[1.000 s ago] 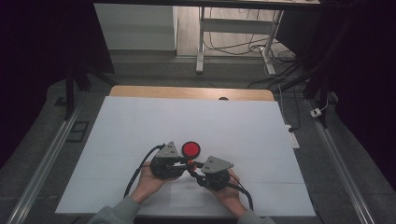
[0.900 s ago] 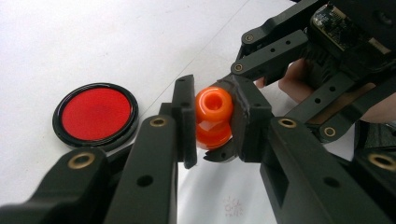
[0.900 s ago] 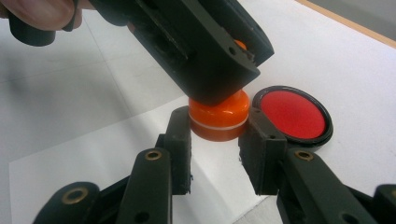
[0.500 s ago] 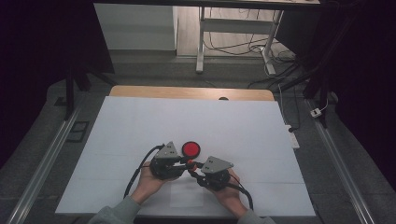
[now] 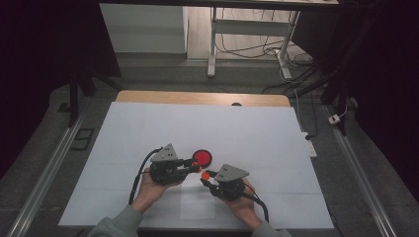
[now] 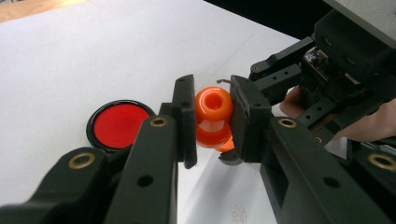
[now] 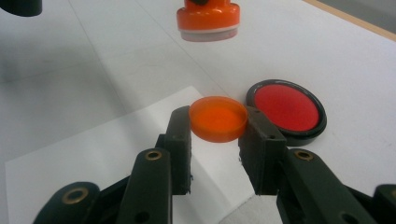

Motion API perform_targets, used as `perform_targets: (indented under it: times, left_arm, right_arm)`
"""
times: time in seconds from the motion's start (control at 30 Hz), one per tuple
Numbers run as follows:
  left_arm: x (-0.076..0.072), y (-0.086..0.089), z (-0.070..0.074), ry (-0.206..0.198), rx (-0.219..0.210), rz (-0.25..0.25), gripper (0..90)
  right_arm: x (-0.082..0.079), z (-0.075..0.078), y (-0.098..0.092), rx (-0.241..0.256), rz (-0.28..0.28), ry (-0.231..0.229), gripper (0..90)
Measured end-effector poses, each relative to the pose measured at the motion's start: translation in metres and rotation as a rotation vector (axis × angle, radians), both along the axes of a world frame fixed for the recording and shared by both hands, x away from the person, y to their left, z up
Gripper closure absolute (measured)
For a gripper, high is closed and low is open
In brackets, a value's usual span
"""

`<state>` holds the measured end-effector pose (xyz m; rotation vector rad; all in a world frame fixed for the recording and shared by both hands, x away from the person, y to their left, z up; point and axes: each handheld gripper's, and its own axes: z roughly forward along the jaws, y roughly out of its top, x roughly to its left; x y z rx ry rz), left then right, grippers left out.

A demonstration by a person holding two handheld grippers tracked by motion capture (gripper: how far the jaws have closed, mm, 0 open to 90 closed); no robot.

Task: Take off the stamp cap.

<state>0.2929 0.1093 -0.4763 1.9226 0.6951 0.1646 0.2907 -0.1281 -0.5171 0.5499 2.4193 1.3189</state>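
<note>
Left gripper [image 6: 212, 121] is clamped on an orange stamp [image 6: 213, 116], held above its cap [image 7: 218, 118], which is pinched by the right gripper [image 7: 215, 135].

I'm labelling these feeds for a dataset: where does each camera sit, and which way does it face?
High view: above the person's side, looking forward and down on the white table; forearms, both hands show.
Left gripper view: rides the left gripper, jaws clamping the orange stamp.
Right gripper view: rides the right gripper, holding the orange cap.
All share the red ink pad.
</note>
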Motion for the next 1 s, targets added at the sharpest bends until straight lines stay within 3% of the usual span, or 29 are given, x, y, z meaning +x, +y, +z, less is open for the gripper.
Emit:
perform_targets:
  times: [0.4, 1.0]
  left_arm:
    - [-0.002, -0.006, -0.006, -0.004, 0.032, -0.01, 72.3]
    - [0.001, 0.0, -0.007, 0.01, 0.02, -0.003, 72.2]
  right_arm:
    - [0.002, 0.0, -0.007, 0.004, -0.014, -0.008, 65.0]
    - [-0.001, 0.002, -0.032, 0.034, -0.051, 0.006, 64.9]
